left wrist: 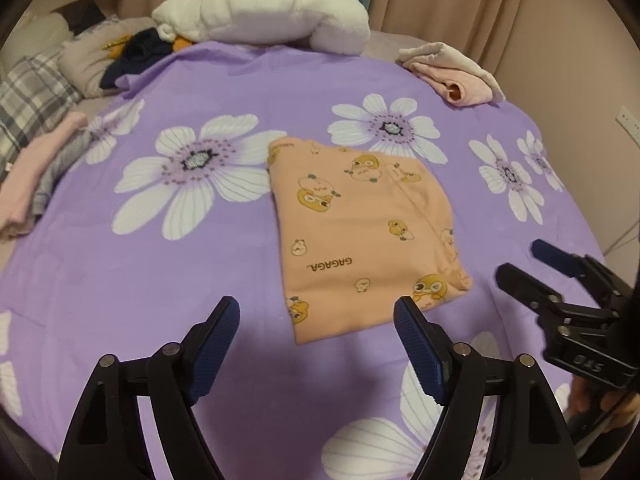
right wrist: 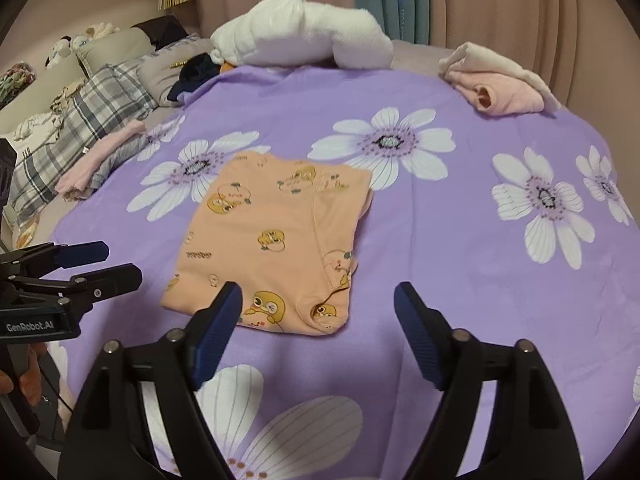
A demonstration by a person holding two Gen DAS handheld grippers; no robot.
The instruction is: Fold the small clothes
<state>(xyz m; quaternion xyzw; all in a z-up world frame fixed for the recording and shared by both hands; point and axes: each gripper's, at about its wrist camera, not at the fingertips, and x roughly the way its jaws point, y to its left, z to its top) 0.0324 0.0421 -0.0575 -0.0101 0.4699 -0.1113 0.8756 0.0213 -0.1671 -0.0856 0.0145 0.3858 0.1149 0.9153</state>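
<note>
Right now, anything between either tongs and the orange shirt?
Nothing visible. The folded orange shirt lies flat on the purple floral sheet, with only bare sheet between it and the open left tongs and open right tongs. The pink clothes pile and white blanket sit far behind.

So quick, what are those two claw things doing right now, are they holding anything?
Left gripper: jaws open, holding nothing, just short of the orange garment.
Right gripper: jaws open, holding nothing, hovering over the garment's near edge.
</note>
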